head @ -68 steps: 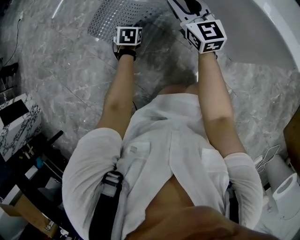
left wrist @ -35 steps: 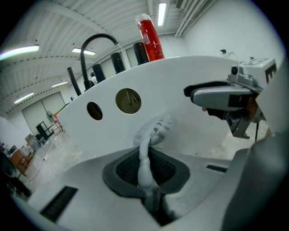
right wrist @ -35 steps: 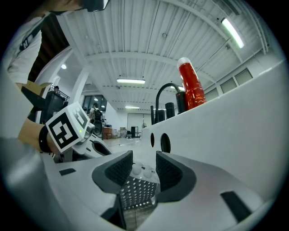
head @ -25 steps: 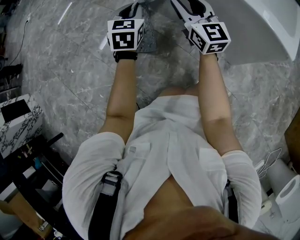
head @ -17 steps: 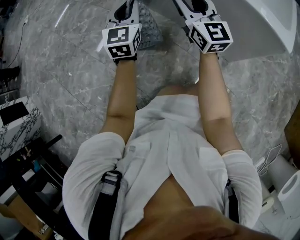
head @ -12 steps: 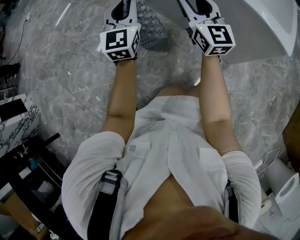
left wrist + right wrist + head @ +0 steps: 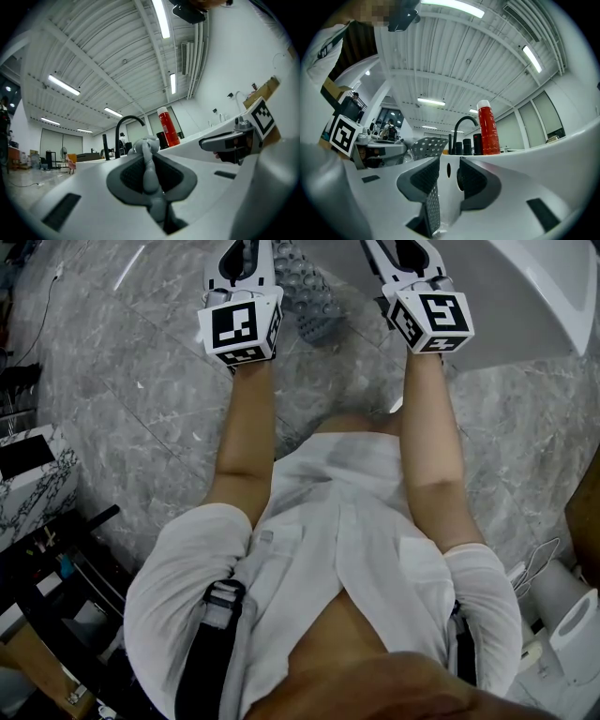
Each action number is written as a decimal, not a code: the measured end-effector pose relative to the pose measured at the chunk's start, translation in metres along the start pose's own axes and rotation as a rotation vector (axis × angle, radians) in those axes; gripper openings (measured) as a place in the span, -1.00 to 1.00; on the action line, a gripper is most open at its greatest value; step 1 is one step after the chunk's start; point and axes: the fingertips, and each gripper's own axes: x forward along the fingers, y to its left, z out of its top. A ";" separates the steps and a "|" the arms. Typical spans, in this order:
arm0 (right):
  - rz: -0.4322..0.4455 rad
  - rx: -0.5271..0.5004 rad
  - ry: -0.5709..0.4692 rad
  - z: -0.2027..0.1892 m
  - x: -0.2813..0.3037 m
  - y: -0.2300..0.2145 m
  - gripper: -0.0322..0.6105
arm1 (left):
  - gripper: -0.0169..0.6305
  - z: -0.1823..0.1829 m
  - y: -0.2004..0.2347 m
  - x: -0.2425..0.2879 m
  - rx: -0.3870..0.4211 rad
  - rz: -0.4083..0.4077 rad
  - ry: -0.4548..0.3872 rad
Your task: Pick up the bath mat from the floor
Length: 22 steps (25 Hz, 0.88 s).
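Note:
The grey perforated bath mat hangs bunched between my two grippers, above the marble floor. In the left gripper view my left gripper is shut on a thick grey fold of the mat. In the right gripper view my right gripper has its jaws closing. A perforated edge of the mat runs between them along the left pad, and a gap still shows beside it. More of the mat rises behind the jaws. In the head view both jaw tips are cut off by the top edge.
A white bathtub fills the upper right. On its rim stand a black faucet and a red bottle. A marble-patterned box sits at the left. A toilet paper roll and white wire rack are at the lower right.
The mat has gone from lying flat on the floor to hanging bunched between the grippers. Both grippers have risen toward the top of the head view.

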 end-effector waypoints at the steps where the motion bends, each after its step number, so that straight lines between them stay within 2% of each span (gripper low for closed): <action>1: -0.005 0.000 -0.001 0.001 -0.001 -0.002 -0.43 | -0.82 -0.001 -0.001 0.001 -0.003 -0.001 0.001; 6: -0.022 0.007 -0.008 0.003 -0.003 -0.007 -0.49 | -0.82 0.000 -0.004 0.003 -0.002 -0.004 0.002; 9: -0.018 -0.005 -0.005 0.000 -0.005 -0.007 -0.62 | -0.82 -0.003 -0.007 0.004 -0.003 -0.006 0.009; 14: -0.022 -0.012 0.010 -0.003 -0.003 -0.008 -0.64 | -0.82 -0.008 -0.008 0.006 -0.012 -0.009 0.019; 22: -0.041 -0.028 0.038 -0.009 -0.004 -0.012 -0.81 | -0.82 -0.013 -0.013 0.009 -0.016 -0.019 0.019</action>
